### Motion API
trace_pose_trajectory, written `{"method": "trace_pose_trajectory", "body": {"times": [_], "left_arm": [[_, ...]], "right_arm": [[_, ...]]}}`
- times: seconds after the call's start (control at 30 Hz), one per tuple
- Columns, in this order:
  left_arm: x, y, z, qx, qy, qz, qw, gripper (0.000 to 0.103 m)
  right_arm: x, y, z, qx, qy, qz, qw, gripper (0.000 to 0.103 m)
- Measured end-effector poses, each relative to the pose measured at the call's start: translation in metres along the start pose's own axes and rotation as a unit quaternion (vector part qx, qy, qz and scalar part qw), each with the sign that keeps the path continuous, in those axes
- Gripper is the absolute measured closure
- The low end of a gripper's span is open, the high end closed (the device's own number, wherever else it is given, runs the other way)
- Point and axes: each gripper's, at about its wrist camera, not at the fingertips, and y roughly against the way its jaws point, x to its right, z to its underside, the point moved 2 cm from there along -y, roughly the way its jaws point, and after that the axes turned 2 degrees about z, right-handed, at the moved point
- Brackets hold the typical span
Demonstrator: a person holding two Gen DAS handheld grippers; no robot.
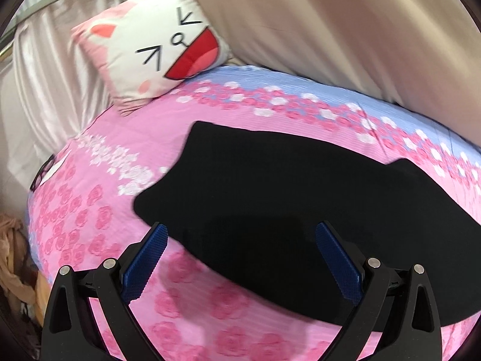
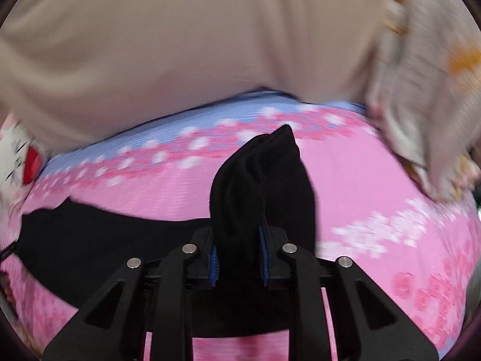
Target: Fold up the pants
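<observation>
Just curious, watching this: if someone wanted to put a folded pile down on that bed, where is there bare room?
Bare flowered bedspread lies left of the black pants, below the cat pillow. Another patch lies right of the bunched cloth held by the right gripper, up to the pale blanket. The middle is crowded: the pants cover it, under the open left gripper.

The left wrist camera sat behind the left hand-held gripper point(image 1: 240, 258) and looked steeply down and forward over the bed point(image 1: 99, 210) toward a cartoon-face pillow point(image 1: 150, 51) and a beige curtain point(image 1: 330, 30). The right wrist camera looked along the right hand-held gripper point(image 2: 237, 252), close over the bed and facing the same curtain. Both views shared the black pants point(image 1: 285, 195), the flowered bedspread, the pillow and the curtain.
</observation>
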Motion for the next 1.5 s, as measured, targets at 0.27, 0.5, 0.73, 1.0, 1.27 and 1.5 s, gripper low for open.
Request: {"method": "trace_pose_trajectory", "body": {"times": [0.27, 0.5, 0.73, 1.0, 1.27, 1.5], "left_arm": [[-0.062, -0.009, 0.008, -0.013, 0.051, -0.006, 0.9986, 0.005], [-0.100, -0.026, 0.018, -0.030, 0.076, -0.015, 0.9965, 0.005], [-0.099, -0.043, 0.027, -0.056, 0.094, 0.028, 0.9936, 0.005], [-0.127, -0.048, 0.035, -0.057, 0.190, 0.099, 0.9750, 0.005], [-0.135, -0.064, 0.015, -0.031, 0.270, 0.148, 0.9510, 0.008], [-0.125, -0.078, 0.000, -0.032, 0.299, 0.212, 0.9298, 0.010]], "right_arm": [[-0.171, -0.071, 0.048, -0.092, 0.147, -0.090, 0.981, 0.084], [-0.205, -0.074, 0.063, -0.091, 0.171, -0.079, 0.978, 0.083], [-0.241, -0.087, 0.076, -0.110, 0.211, -0.091, 0.967, 0.071], [-0.234, -0.021, 0.086, -0.011, 0.211, -0.061, 0.976, 0.012], [-0.140, 0.013, 0.081, 0.011, 0.105, 0.028, 0.994, 0.012], [-0.076, 0.024, 0.086, 0.015, 0.020, 0.058, 0.998, 0.012]]}}
